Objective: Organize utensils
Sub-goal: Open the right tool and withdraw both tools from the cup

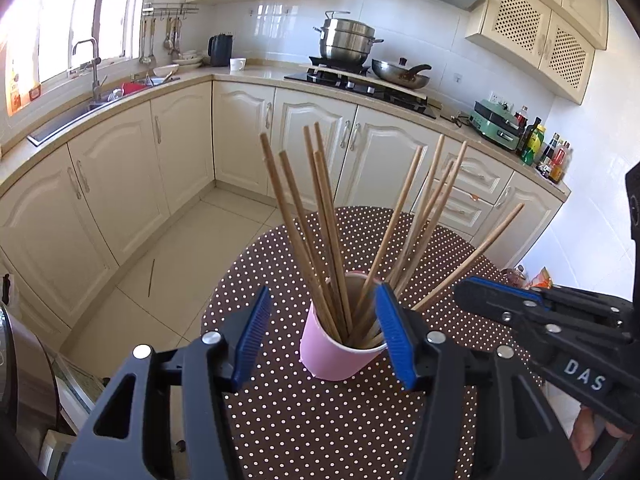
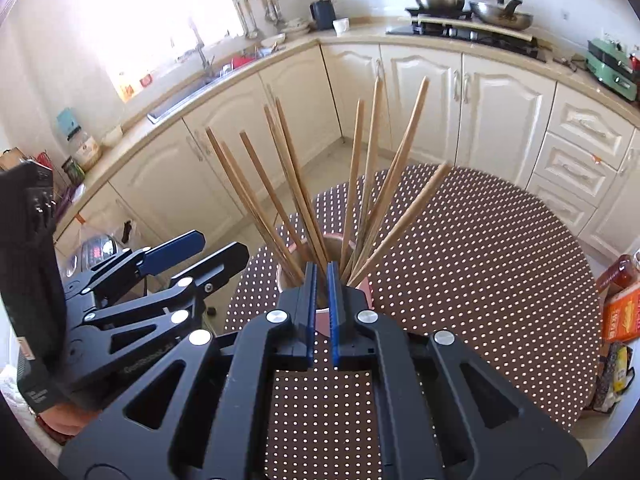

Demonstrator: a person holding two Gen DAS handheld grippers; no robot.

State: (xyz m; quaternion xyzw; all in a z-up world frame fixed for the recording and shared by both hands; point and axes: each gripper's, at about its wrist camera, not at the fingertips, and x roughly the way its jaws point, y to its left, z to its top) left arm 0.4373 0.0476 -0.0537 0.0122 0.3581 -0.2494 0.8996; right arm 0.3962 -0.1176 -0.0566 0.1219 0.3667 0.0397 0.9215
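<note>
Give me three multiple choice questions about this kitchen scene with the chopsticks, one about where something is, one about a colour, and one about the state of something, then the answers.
1. Where are the wooden chopsticks?
A. Lying flat on the table
B. Standing in the cup
C. In the sink

2. What colour is the cup?
A. Pink
B. Green
C. White

3. How do the jaws of the right hand-held gripper stand?
A. Wide apart around the cup
C. Clamped on a chopstick
B. Shut, with nothing between them

Answers:
1 B: the chopsticks fan upward out of the cup on the dotted tablecloth.
2 A: the cup wall is plainly pink in the left wrist view.
3 B: its blue pads sit close together with nothing between them, while the left hand-held gripper is the open one, its pads either side of the cup.
</note>
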